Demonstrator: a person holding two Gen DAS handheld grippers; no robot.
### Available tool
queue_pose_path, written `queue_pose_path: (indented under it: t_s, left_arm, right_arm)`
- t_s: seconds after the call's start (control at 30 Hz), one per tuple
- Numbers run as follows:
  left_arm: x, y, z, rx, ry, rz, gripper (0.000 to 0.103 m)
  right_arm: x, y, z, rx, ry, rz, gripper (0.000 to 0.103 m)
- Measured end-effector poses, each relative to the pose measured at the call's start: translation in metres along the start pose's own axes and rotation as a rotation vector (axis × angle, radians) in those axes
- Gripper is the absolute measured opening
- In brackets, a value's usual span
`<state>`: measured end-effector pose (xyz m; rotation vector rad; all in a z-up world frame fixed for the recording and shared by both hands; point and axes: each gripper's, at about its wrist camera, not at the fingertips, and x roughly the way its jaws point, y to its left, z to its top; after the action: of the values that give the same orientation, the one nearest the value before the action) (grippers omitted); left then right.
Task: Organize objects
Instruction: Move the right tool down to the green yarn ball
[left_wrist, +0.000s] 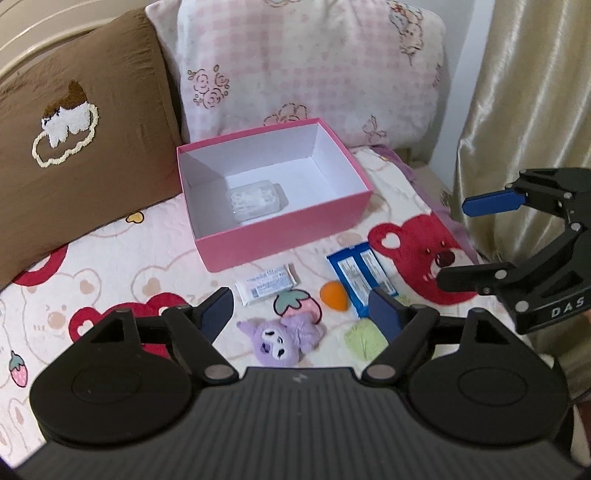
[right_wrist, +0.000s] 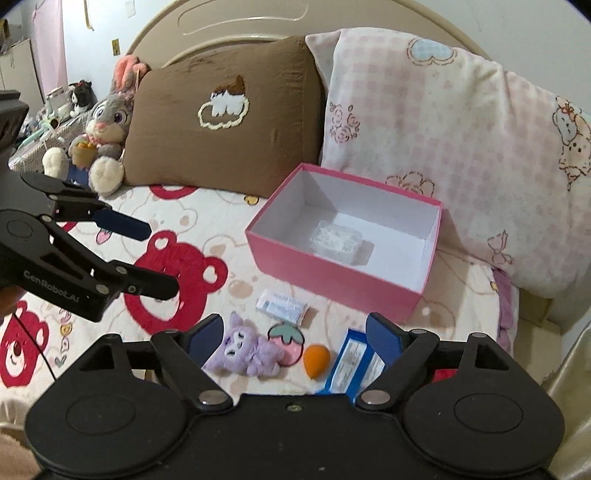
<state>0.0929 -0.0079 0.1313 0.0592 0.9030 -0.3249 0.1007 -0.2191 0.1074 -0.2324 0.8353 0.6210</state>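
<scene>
One item so far sits in the pink box (left_wrist: 288, 236), a clear plastic case (left_wrist: 255, 201), well beyond both sets of fingers. Left outside on the bed (left_wrist: 110, 258), largest first: blue packet (left_wrist: 356, 273) by the left gripper (left_wrist: 304, 314)'s right finger, purple plush (left_wrist: 280, 338) between its fingers, white packet (left_wrist: 264, 286), strawberry patch (left_wrist: 293, 301), orange sponge (left_wrist: 334, 295) (a green scrap too). Both grippers, right gripper (right_wrist: 293, 334) included, stand apart and empty. Judged roughly a sixth done.

The blue foil packet (right_wrist: 354, 363) lay partly hidden behind the right claw's (right_wrist: 295, 339) right finger. The clear plastic case (right_wrist: 340, 240) ahead in the pink cardboard box (right_wrist: 332, 273) was too blurred to read its contents.
</scene>
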Motion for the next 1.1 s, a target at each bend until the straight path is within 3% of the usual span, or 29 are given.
queue_pose_path:
  t_s: [0.3, 0.57, 0.67, 0.87, 1.1]
  left_arm:
    - [-0.011, -0.021, -0.024, 0.048, 0.005, -0.025, 0.084]
    - [0.012, -0.032, -0.05, 0.055, 0.066, -0.051, 0.086]
    - [0.021, -0.036, -0.062, 0.064, 0.075, -0.024, 0.086]
    - [0.04, -0.039, -0.082, 0.016, 0.056, -0.065, 0.087]
    - [0.067, -0.042, -0.094, -0.042, -0.011, -0.088, 0.087]
  right_arm:
    - [-0.014, 0.009, -0.038, -0.048, 0.065, 0.044, 0.088]
    - [-0.009, 0.008, -0.073, -0.05, 0.101, 0.084, 0.092]
    - [-0.007, 0.005, -0.084, -0.055, 0.099, 0.098, 0.093]
    - [0.004, 0.001, -0.107, -0.075, 0.066, 0.102, 0.095]
    - [0.033, -0.005, -0.134, -0.041, -0.058, 0.053, 0.095]
